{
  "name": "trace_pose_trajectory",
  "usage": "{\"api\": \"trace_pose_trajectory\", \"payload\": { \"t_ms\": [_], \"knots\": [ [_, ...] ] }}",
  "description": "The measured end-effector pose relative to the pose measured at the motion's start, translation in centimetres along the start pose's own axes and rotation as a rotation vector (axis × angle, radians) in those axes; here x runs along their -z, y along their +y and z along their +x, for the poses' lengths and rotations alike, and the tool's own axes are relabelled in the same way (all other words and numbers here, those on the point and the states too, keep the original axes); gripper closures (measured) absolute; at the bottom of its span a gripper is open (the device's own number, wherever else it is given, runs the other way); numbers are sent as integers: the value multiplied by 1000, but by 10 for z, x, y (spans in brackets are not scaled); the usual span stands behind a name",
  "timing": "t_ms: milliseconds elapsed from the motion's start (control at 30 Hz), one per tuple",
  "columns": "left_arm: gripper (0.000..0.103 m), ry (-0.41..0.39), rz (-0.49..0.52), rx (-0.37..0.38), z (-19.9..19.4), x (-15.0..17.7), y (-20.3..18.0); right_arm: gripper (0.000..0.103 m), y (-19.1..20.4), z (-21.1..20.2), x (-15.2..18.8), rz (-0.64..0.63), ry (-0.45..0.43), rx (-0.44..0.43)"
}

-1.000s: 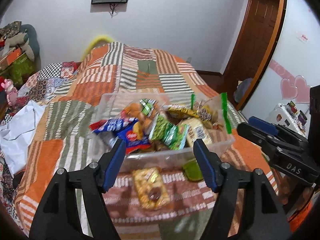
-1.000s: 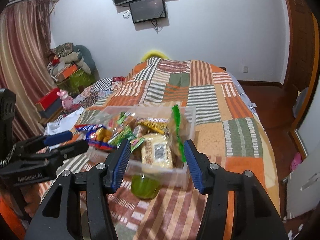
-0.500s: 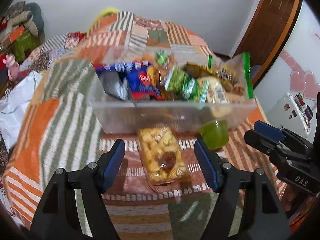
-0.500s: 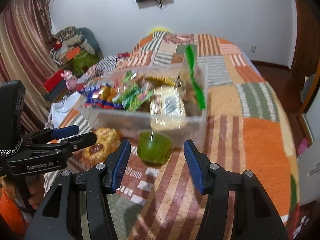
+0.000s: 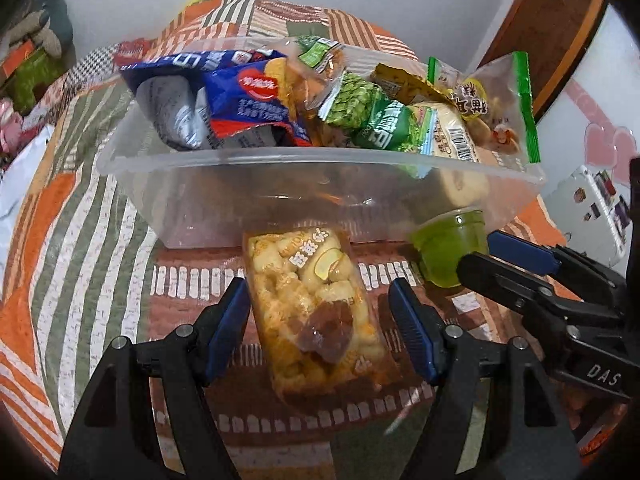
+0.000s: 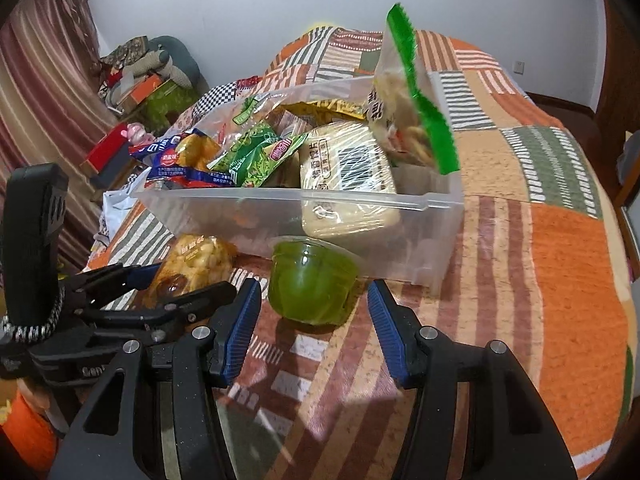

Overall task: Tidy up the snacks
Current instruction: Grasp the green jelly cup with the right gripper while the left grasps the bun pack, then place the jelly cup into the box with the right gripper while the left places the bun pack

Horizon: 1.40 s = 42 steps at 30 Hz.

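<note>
A clear plastic bin (image 5: pixel 280 188) (image 6: pixel 420 236) on the patchwork bedspread holds several snack packets. In front of it lie a yellow snack bag (image 5: pixel 316 312) (image 6: pixel 196 264) and a green jelly cup (image 6: pixel 312 284) (image 5: pixel 448 248). My left gripper (image 5: pixel 320 300) is open and straddles the near end of the snack bag, its blue pads clear of the wrapper. My right gripper (image 6: pixel 314 300) is open on either side of the jelly cup without touching it. Each gripper shows in the other's view, the right gripper (image 5: pixel 476 252) close by the cup.
The bin stands near the foot of a bed covered in an orange, green and white quilt (image 6: pixel 540 240). Boxes and soft toys (image 6: pixel 152 76) are piled by a curtain at the left. A wooden door (image 5: pixel 552 20) is at the right.
Both grippers have come down and forward toward the bedspread. The snack bag now lies between the left fingers and the jelly cup between the right fingers. Neither gripper's opening has changed.
</note>
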State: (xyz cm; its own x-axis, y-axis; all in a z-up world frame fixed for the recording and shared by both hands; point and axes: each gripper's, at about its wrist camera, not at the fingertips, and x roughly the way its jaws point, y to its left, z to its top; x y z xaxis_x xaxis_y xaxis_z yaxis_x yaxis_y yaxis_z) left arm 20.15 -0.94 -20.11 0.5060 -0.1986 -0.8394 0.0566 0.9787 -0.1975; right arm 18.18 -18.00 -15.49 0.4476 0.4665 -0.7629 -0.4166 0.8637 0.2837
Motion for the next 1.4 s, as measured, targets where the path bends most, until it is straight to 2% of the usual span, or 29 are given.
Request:
{"api": "trace_pose_trajectory", "payload": {
  "t_ms": [233, 333, 400, 467, 733, 900, 1200, 1400],
  "knots": [
    [45, -29, -12, 0, 2, 2, 5, 51, 2, 14, -1, 15, 38, -6],
    [54, -36, -13, 3, 2, 2, 7, 51, 4, 16, 0, 8, 45, -1],
    [56, -36, -14, 10, 1, 3, 9, 51, 3, 17, 0, 6, 48, 3],
    [58, -36, -10, 15, -3, 6, 10, 56, 3, 15, 1, 6, 46, 7],
    [58, -43, -12, 21, -16, 11, 8, 59, 4, 7, 4, -2, 35, -3],
    [58, -76, -14, 26, -37, 13, 5, 59, 6, -4, 6, -3, 17, -2],
    [58, -165, 0, 15, -79, 9, -3, 59, 14, -35, 0, -24, -67, -7],
    [58, -215, -15, 18, -94, -8, 2, 59, 23, -51, -11, -51, -136, -10]
  ]
}}
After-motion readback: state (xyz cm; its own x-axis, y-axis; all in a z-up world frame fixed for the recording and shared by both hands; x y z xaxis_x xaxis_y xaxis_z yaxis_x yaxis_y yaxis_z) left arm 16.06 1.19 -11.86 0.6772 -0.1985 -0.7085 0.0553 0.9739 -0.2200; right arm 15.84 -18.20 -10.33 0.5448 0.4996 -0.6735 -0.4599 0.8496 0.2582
